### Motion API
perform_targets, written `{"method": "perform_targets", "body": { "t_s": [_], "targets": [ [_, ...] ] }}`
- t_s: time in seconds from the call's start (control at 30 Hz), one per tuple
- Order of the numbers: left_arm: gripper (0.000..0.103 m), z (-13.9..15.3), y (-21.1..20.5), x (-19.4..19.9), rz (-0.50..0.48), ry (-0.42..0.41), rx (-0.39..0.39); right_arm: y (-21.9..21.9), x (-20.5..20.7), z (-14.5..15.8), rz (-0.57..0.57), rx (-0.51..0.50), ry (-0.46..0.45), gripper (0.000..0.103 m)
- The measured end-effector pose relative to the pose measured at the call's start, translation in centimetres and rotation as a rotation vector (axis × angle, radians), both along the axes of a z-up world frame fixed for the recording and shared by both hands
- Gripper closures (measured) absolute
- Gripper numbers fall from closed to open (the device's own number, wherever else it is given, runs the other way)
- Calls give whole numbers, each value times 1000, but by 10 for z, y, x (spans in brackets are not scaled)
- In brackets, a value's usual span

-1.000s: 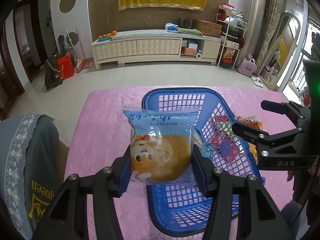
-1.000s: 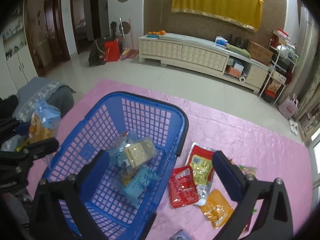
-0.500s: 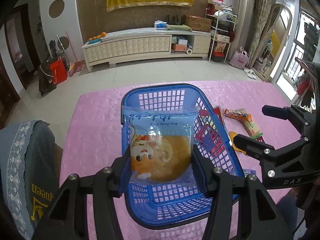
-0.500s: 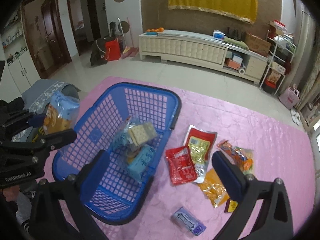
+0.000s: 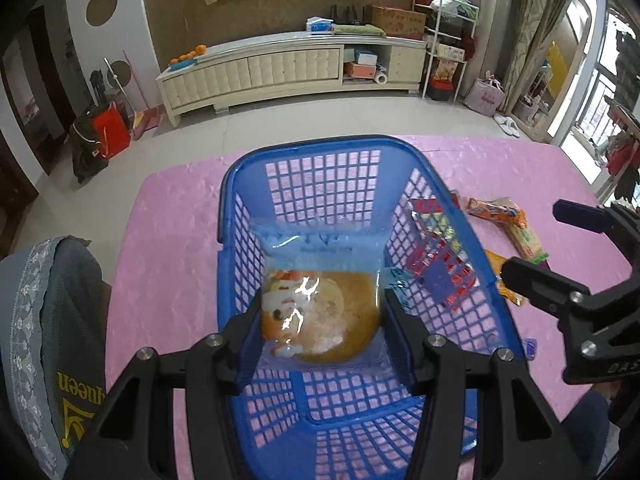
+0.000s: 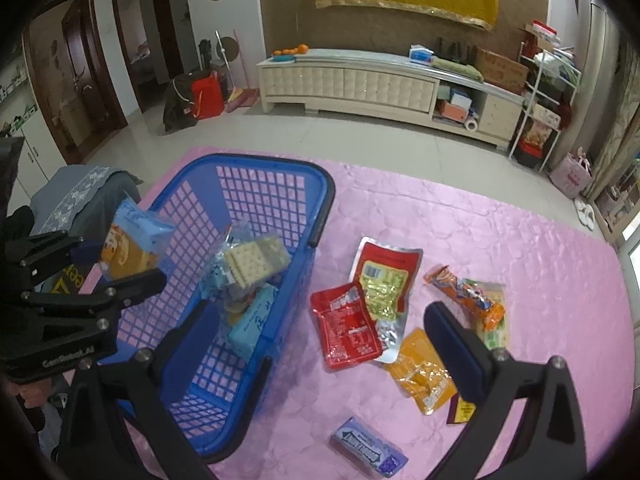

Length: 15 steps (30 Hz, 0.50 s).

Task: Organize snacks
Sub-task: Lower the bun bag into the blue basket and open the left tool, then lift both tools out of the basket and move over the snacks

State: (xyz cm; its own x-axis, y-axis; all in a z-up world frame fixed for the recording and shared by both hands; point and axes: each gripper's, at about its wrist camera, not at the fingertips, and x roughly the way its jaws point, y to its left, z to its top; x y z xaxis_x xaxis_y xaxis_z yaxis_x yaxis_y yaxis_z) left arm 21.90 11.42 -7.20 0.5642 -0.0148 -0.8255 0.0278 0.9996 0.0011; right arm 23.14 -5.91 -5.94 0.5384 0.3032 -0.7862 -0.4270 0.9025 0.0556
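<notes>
Left gripper (image 5: 322,320) at lower centre of its view clamped a bread packet (image 5: 320,316) over the blue basket (image 5: 320,168); cracker pack (image 6: 256,260) lay inside the basket at centre-left of right view; right gripper (image 6: 316,344) jaws stood wide apart, empty; red pouch (image 6: 348,328) and orange packet (image 6: 424,380) lay on pink tablecloth (image 6: 500,240) at right.

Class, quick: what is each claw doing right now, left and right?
Left claw: closed on the bread packet, over the blue basket.
Right claw: open, holding nothing.
</notes>
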Motion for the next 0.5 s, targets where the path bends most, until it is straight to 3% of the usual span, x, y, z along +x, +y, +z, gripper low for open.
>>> {"method": "perform_targets", "body": {
  "t_s": [0.03,0.1,0.33,0.5],
  "targets": [
    [50,-1,3,2,6,-1,0,0,0,0,-3,4,-1,0],
    [36,0,5,1,16,-6,-2,-1,0,1,-8,11,-6,0],
    [34,15,10,-19,31,-55,-33,-1,-10,11,-8,23,-17,0],
    [30,34,3,-46,31,-101,-13,-3,-30,27,-1,32,-29,0]
  ]
}}
